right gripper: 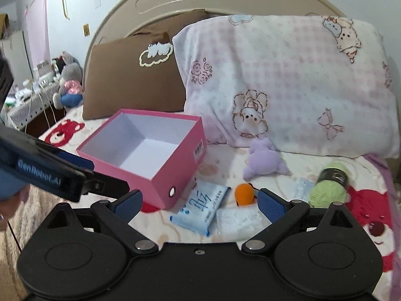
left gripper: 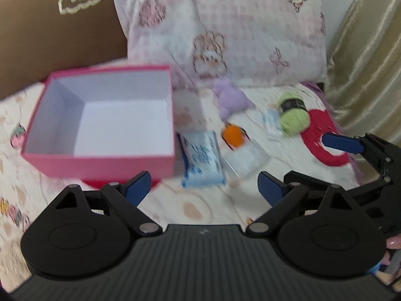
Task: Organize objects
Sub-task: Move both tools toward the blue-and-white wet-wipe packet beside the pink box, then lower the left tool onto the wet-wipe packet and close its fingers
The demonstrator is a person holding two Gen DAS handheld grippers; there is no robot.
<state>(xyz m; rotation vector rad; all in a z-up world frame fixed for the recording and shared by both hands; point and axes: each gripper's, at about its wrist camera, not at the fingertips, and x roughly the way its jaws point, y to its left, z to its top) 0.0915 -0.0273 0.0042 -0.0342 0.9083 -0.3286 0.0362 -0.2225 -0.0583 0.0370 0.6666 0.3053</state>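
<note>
An open, empty pink box (left gripper: pixel 105 155) (right gripper: pixel 173 173) sits on the bed. To its right lie a blue tissue pack (left gripper: pixel 201 161) (right gripper: pixel 200 207), a clear plastic packet (left gripper: pixel 246 159) (right gripper: pixel 238 222), an orange toy (left gripper: pixel 233 135) (right gripper: pixel 244 193), a purple plush (left gripper: pixel 231 97) (right gripper: pixel 263 159) and a green yarn ball (left gripper: pixel 293 116) (right gripper: pixel 328 190). My left gripper (left gripper: pixel 204 188) is open and empty, just in front of the box and tissue pack. My right gripper (right gripper: pixel 200 202) is open and empty above the tissue pack; its fingers (left gripper: pixel 343 144) show at the right of the left wrist view.
A pink-patterned pillow (right gripper: pixel 288 82) and a brown cushion (right gripper: pixel 130 75) lean on the headboard behind the objects. A gold curtain (left gripper: pixel 368 50) hangs at the right. A side table with plush toys (right gripper: pixel 67 85) stands left of the bed. The bedsheet (right gripper: pixel 371 210) has red bear prints.
</note>
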